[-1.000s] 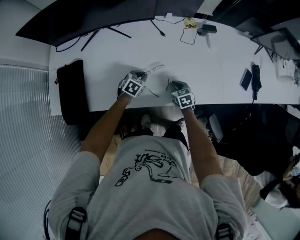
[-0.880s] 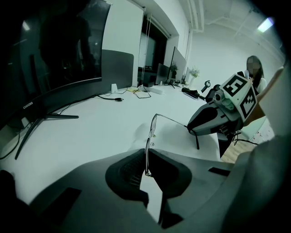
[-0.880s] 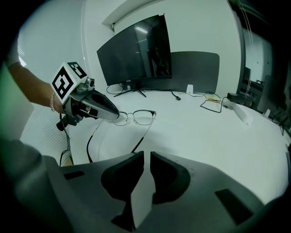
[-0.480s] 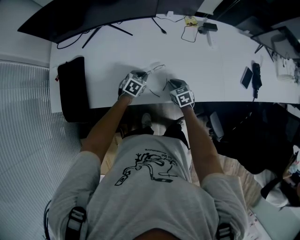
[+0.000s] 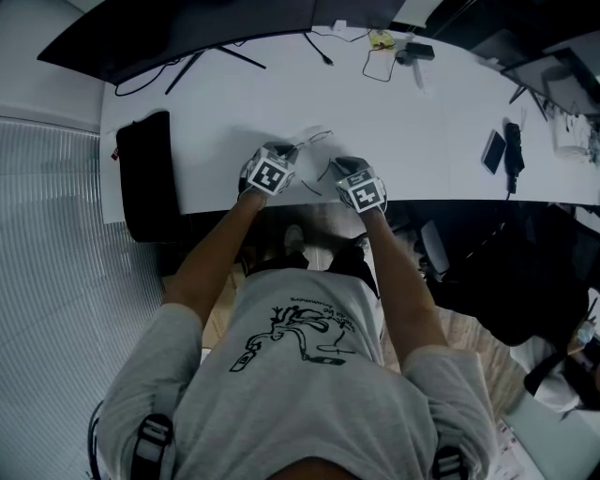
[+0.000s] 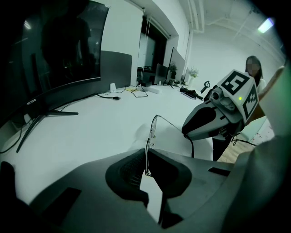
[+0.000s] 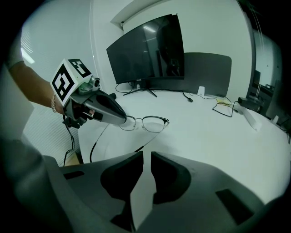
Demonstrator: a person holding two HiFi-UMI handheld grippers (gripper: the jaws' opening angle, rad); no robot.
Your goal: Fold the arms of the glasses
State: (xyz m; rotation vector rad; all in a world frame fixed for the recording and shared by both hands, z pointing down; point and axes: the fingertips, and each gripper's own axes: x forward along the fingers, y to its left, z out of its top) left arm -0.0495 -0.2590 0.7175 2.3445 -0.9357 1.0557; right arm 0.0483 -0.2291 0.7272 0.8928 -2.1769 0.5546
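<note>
The left gripper is clamped on the glasses. The thin rim of one lens runs straight down between its two pads, and it holds the frame upright on edge. The right gripper grips nothing. Its jaws have just eased a little further apart, leaving a narrow slot with only white table showing through it.

One arm of the glasses slants down from the free end of the frame. Its tip ends right at the tips of the right gripper's jaws, in front of them rather than between them. The other arm trails down from the end that the left gripper holds (both look unfolded, pointing back towards the person).

The glasses sit over the table close to its near edge, roughly midway along it, with the two grippers side by side there. A black case lies at the table's left end, overhanging the near edge. A wide dark monitor stands along the far edge, and a phone lies towards the right end.
</note>
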